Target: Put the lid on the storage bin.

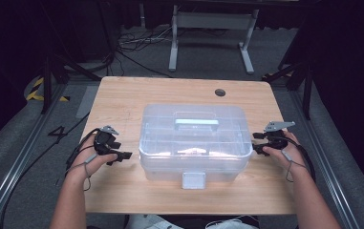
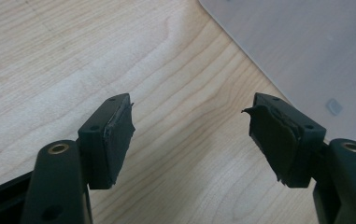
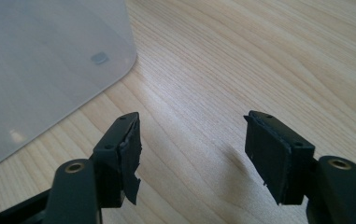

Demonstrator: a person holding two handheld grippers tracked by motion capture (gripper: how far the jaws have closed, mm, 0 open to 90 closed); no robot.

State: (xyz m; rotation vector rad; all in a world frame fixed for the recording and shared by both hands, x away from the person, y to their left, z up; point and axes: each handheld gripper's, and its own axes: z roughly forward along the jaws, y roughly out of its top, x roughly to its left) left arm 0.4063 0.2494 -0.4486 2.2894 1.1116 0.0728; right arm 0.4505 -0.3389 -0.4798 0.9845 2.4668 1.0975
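A clear plastic box [image 1: 193,143] sits in the middle of the wooden tabletop [image 1: 122,95], its lid shut, with a pale green handle [image 1: 196,123] lying flat across the top and a white latch [image 1: 193,180] hanging at the front edge nearest the person. Something pale shows dimly through the lid; what it is cannot be told.

The left gripper [image 1: 122,155] is just beside the box's left wall, apart from it, held low over the tabletop by the left hand [image 1: 93,157]. In the left gripper view its jaws stand wide with only bare wood between them, and a corner of the box [image 2: 306,51] fills the upper right. The rubber pads [image 2: 119,140] look worn and ragged at the edges.

The right gripper [image 1: 257,143] is at the box's right wall, very close; whether it touches cannot be told from the high view. The right hand [image 1: 284,150] holds it. In the right gripper view its jaws also stand wide over bare wood, with the box's rounded corner [image 3: 49,70] at the upper left, clear of the jaws.

Near the tabletop's far edge is a round cable hole [image 1: 220,92]. Beyond the tabletop, cables [image 1: 136,45] lie on the grey floor.
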